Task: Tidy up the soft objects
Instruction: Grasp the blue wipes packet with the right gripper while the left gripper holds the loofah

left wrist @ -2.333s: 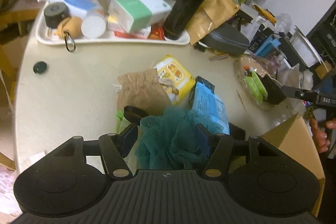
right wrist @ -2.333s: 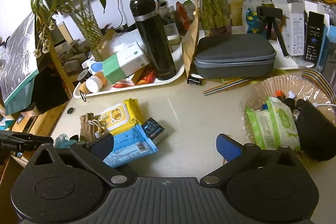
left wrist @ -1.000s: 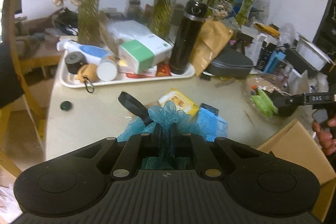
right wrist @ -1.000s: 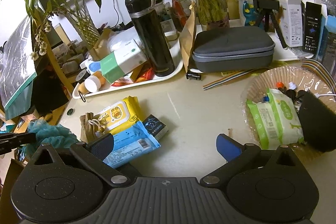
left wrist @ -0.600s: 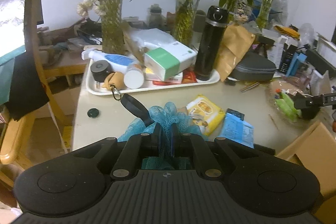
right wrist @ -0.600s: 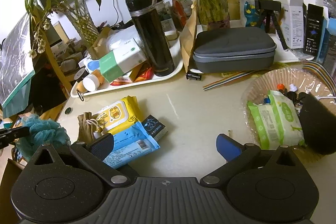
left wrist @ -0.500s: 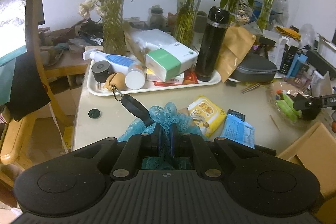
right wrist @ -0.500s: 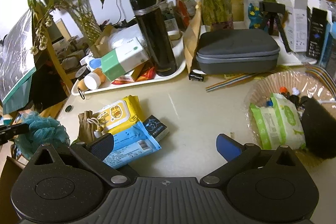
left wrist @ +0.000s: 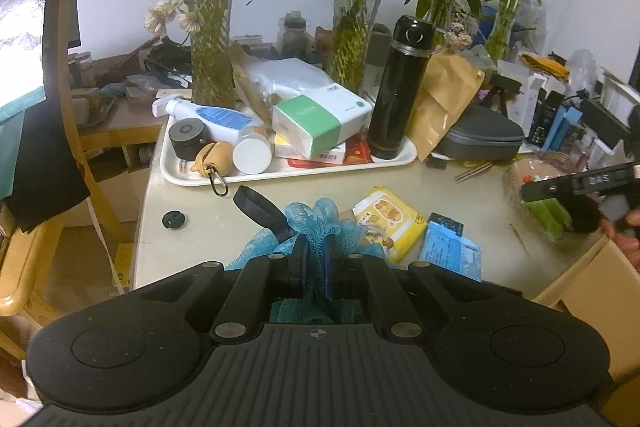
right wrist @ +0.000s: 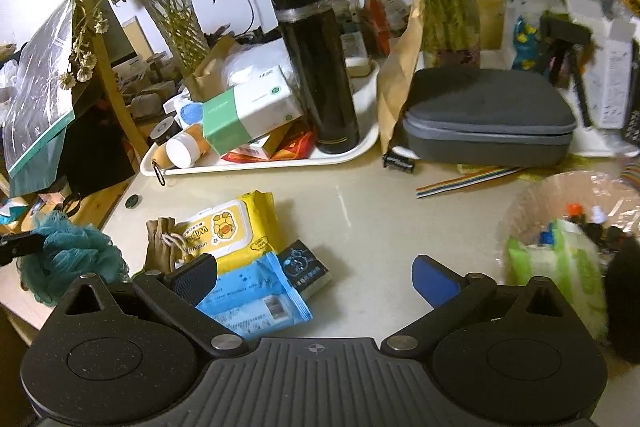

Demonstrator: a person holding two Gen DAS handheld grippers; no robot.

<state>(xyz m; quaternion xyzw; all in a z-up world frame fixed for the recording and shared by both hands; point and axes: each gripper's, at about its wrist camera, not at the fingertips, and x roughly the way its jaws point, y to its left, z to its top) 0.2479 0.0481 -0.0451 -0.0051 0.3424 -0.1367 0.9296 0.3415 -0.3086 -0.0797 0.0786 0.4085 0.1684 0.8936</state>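
My left gripper has its fingers pinched almost together on the blue mesh sponge, now lifted off the bench, where it lay earlier. My right gripper gapes wide, holding nothing. Just beyond it lie two wipe packs, one yellow pack, one blue pack, with one brown pouch left of them.
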